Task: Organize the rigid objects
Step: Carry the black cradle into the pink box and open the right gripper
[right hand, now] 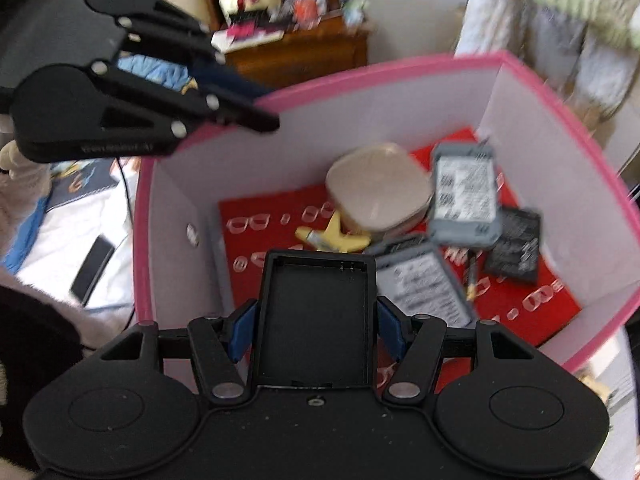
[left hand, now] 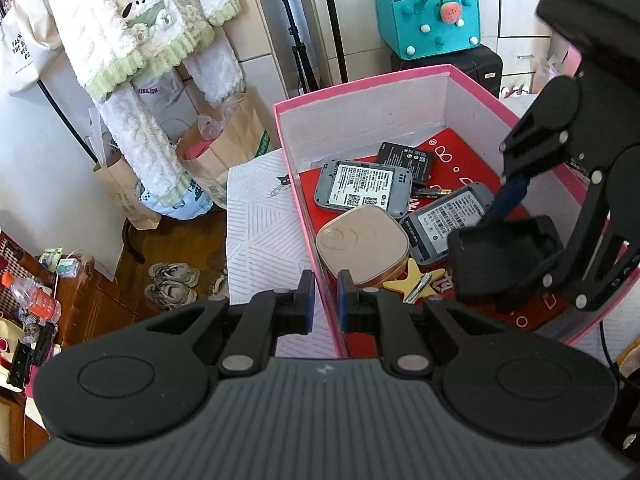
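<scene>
Right tool (right hand: 316,332): clamped on black tray (right hand: 316,320), over pink box (right hand: 360,64).
Left tool (left hand: 325,300): narrowly parted, straddling box wall, not gripping.

Both views are bright with daylight, and colours read clearly. The left wrist view is sharp; light falls strongly on the white inner wall of the pink box (left hand: 400,108), and the labels on the grey devices (left hand: 362,188) stay legible. Fisheye curvature bends the room's edges and darkens the corners. The right wrist view is smeared by motion blur: the box rim (right hand: 360,72), the printed labels and the cluttered wooden cabinet (right hand: 300,52) behind are soft, and its white bedding at left is washed out
</scene>
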`<action>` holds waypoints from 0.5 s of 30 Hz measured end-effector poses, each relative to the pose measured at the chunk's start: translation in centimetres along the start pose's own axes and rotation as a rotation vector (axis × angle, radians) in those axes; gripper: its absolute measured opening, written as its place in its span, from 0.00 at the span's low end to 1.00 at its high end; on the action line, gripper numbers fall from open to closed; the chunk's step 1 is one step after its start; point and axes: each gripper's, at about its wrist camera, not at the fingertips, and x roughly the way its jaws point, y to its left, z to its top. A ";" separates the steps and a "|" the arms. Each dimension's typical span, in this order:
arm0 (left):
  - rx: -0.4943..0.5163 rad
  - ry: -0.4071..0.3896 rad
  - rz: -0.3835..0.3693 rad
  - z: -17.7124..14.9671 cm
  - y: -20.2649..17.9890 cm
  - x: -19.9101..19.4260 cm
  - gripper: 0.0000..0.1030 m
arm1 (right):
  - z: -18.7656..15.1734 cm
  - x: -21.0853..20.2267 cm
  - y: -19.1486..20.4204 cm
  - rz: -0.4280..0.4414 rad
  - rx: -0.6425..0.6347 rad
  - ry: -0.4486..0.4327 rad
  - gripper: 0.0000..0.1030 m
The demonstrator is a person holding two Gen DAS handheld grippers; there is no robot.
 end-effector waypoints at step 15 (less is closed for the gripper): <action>-0.006 -0.001 -0.003 0.0 0.2 0.0 0.10 | -1.1 -2.3 -1.2 -0.010 0.060 -0.066 0.68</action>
